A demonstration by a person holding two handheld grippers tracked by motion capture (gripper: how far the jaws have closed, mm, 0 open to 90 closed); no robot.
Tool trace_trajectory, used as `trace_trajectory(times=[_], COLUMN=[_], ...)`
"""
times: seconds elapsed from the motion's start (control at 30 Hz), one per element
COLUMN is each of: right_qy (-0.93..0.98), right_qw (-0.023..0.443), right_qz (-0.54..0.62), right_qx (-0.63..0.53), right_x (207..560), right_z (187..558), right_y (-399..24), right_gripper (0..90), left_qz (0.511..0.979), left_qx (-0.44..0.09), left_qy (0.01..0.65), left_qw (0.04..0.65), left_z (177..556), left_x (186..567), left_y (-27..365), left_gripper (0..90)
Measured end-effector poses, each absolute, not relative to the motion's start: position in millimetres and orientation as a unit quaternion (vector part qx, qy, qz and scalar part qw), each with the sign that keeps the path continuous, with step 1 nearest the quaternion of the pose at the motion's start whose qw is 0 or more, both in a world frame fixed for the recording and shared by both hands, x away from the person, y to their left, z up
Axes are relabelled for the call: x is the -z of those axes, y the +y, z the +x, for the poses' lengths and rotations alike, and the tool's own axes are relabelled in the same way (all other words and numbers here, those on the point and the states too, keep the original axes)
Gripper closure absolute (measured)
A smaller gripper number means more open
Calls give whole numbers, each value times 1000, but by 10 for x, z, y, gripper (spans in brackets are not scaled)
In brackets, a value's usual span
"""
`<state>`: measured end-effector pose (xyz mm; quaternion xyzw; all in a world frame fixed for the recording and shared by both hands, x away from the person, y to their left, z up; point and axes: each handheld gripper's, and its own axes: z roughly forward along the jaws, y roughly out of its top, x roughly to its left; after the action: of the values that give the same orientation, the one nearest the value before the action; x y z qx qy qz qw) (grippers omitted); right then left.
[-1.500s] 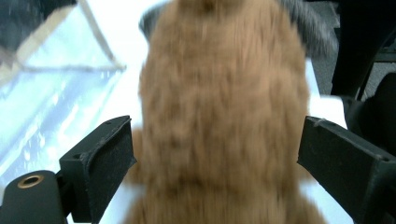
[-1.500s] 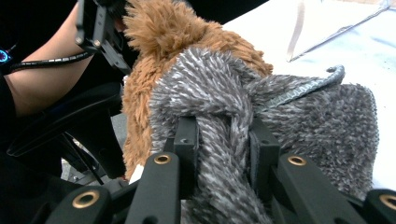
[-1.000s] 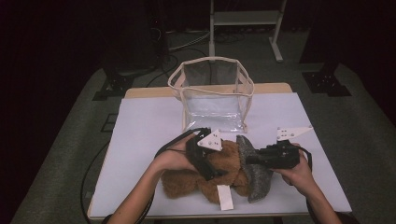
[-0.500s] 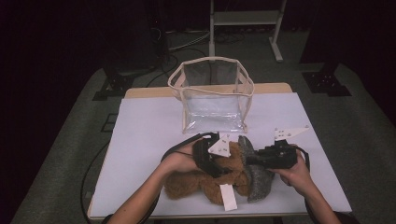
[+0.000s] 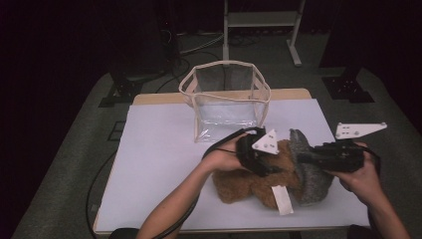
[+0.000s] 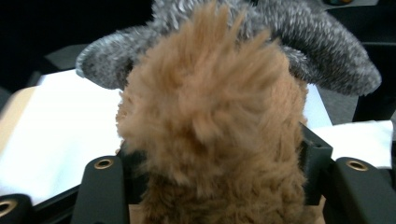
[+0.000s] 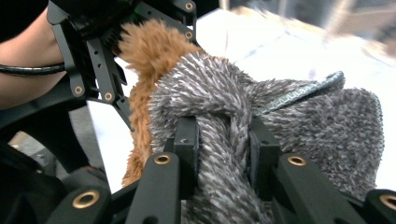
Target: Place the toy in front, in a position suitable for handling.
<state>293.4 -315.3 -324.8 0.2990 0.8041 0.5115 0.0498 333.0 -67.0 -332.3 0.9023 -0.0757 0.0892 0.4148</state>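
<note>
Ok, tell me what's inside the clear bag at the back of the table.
Nothing shows inside the clear bag: through its walls only the white tabletop and its own bottom appear. The brown and grey plush toy lies in front, outside it. The far inner corners are too dim to judge.

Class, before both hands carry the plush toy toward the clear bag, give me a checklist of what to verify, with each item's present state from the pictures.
1. Left gripper has the brown plush toy: ok; its fingers have just been closing and brown fur is squeezed between them.
2. Right gripper has the toy's grey part: ok; a grey fold is pinched between its fingers.
3. Clear bag stands upright with its mouth open: ok.
4. Bag is free of other things inside: cannot tell.
5. Toy is off the white table cover: cannot tell.
6. White tag hangs free of both grippers: ok.
</note>
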Motion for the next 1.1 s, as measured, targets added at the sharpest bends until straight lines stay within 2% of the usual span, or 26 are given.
trace_trajectory(times=[0.07, 0.17, 0.3, 0.47, 0.67, 0.73, 0.9, 1.1], right_qy=[798, 777, 777, 796, 797, 799, 804, 805], right_qw=[53, 58, 60, 41, 43, 44, 48, 47], right_qz=[316, 315, 303, 302, 308, 310, 313, 315], right_qx=[-509, -542, -548, -523, -518, -514, -504, -500], right_x=[3318, 3309, 3281, 3500, 3496, 3489, 3464, 3465], right_z=[2911, 2839, 2858, 2955, 2978, 2983, 2975, 2968], right_y=[-3292, -3438, -3372, -3157, -3152, -3150, -3129, -3126], right_gripper=[701, 701, 700, 697, 697, 697, 697, 696], left_qz=[908, 910, 912, 900, 880, 874, 864, 851], left_qx=[-75, -73, -73, -79, -100, -82, -83, -55], left_qy=[-91, -92, -89, -73, -41, -27, -5, 25], left_qw=[402, 398, 394, 422, 462, 479, 496, 522], left_z=[3329, 3316, 3353, 3350, 3331, 3342, 3335, 3375], left_x=[3500, 3525, 3472, 3427, 3537, 3652, 3936, 4247], left_y=[-937, -1033, -1007, -568, 226, 425, 659, 654], left_gripper=[363, 316, 211, 97, 76, 59, 27, 0])
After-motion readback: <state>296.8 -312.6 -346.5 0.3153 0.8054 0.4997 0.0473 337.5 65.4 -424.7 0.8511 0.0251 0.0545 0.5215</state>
